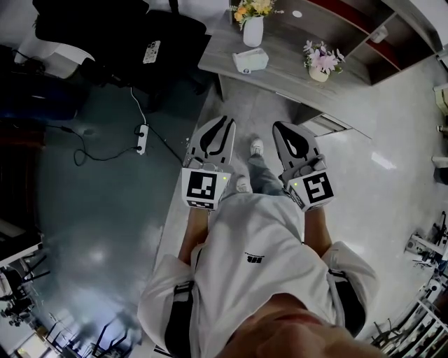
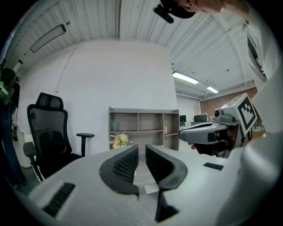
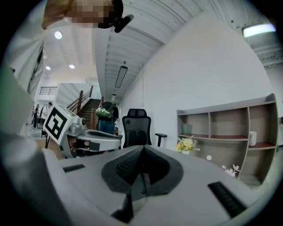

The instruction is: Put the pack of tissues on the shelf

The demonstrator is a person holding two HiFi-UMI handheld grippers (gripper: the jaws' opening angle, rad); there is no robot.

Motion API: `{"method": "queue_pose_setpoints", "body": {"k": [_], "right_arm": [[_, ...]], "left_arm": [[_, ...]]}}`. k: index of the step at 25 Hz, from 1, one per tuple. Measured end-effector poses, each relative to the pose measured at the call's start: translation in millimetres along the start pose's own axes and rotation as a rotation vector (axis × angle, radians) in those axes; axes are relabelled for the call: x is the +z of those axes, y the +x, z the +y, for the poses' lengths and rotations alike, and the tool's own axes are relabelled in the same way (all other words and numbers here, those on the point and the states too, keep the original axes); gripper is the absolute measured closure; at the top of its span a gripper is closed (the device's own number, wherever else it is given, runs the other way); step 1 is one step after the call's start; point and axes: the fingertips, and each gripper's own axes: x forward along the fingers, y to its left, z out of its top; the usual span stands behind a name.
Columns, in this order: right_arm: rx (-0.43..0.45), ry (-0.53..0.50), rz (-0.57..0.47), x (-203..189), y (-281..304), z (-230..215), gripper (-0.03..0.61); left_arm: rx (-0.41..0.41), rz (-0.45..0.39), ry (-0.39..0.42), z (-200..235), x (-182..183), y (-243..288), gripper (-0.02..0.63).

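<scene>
The pack of tissues [image 1: 250, 61], white with a teal band, lies on the grey desk [image 1: 287, 66] far ahead of me. The open-fronted shelf [image 1: 371, 35] stands along the desk's far side, also in the left gripper view as the shelf [image 2: 143, 126] and in the right gripper view as the shelf [image 3: 230, 123]. I hold both grippers close to my chest, well short of the desk. My left gripper [image 1: 225, 122] [image 2: 142, 152] has its jaws drawn together to a thin slit, empty. My right gripper [image 1: 280, 126] [image 3: 142, 152] is shut, with nothing in it.
A white vase of yellow flowers [image 1: 253, 21] and a small pot of pink flowers [image 1: 319, 63] stand on the desk beside the tissues. A black office chair [image 2: 46, 137] sits left of the desk. A power strip [image 1: 142, 138] and cable lie on the floor.
</scene>
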Motion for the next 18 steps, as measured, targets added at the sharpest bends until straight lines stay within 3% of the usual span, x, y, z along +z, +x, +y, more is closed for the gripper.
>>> {"method": "queue_pose_setpoints", "body": {"k": [18], "right_arm": [[0.078, 0.052, 0.043, -20.7, 81.2, -91.8, 0.552]], "left_arm": [[0.053, 0.091, -0.024, 42.3, -19.8, 107.0, 0.56]]}}
